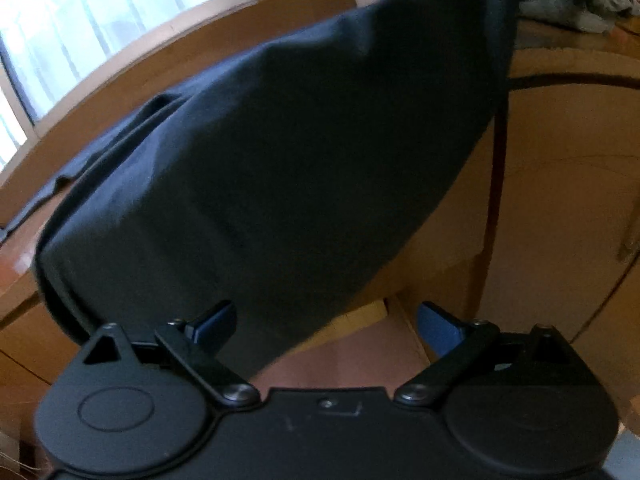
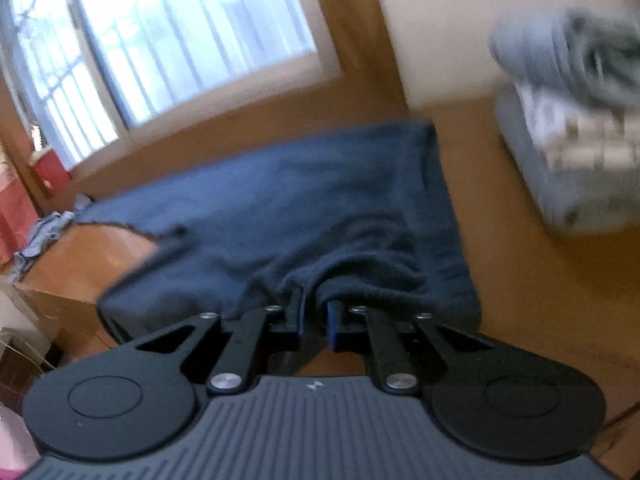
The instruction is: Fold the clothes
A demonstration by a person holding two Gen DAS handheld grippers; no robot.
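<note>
Wooden surface [image 2: 500, 240] under a bright window [image 2: 180, 40]; dark navy garment [image 2: 280, 200] spread across it, near edge bunched and lifted. Grey clothes pile [image 2: 580, 120] at far right. Right gripper [image 2: 316, 312] fingers clamped on garment's bunched edge. Left gripper [image 1: 326, 322] fingers apart, cloth hanging just ahead, not pinched.

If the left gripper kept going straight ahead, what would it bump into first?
Most likely the dark navy cloth garment hanging right in front of the open left gripper. The cloth fills the view ahead, though how near it is can't be judged.
</note>
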